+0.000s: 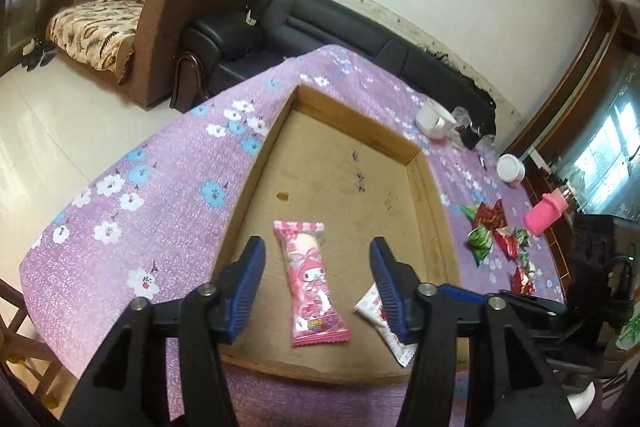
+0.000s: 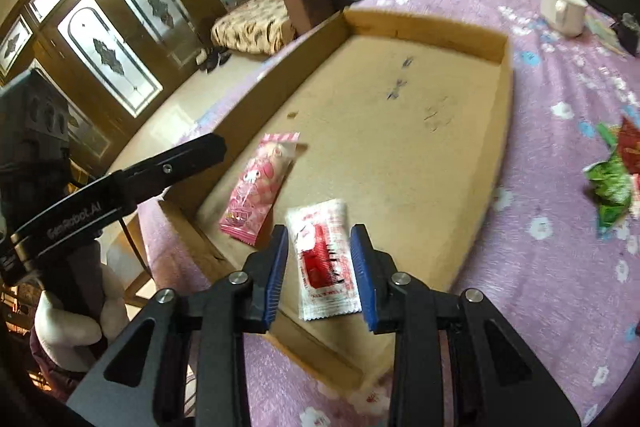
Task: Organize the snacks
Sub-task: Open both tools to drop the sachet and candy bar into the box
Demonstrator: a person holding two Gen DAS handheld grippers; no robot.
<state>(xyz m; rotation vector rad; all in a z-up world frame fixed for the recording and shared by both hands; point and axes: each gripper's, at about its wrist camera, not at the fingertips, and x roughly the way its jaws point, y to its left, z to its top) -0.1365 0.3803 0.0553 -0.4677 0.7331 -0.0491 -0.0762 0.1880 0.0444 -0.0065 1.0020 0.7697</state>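
The left tool [image 1: 318, 257] stands with its blue pads apart, well clear of anything. Between and just beyond them lies the pink snack packet [image 1: 314, 285], flat on the floor of the shallow cardboard tray [image 1: 416, 163], lengthwise along the tool's line; neither pad touches it. Close by the left tool's right-hand pad, partly hidden behind it, lies the white-and-red sachet [image 1: 374, 307], also flat in the tray, near its closest wall.

The right tool [image 2: 320, 255] hangs over that same sachet [image 2: 322, 259]. Its pads are parted by a narrow gap, one on either side of the sachet, which lies flat on the tray floor [image 2: 400, 155] below them; the pads do not press on it. To the left of the right tool, a little farther out, lies the pink packet [image 2: 260, 187], beside the sachet but apart from it. One black finger of the left tool [image 2: 160, 171] reaches in from the far left of this view.

To the right of both tools, outside the tray on the purple flowered cloth [image 1: 160, 211] covering the table, lies a loose cluster of green and red wrapped snacks [image 1: 500, 239], well apart from either tool. Beyond them stand a pink bottle [image 1: 546, 211] and two white cups [image 1: 434, 123].
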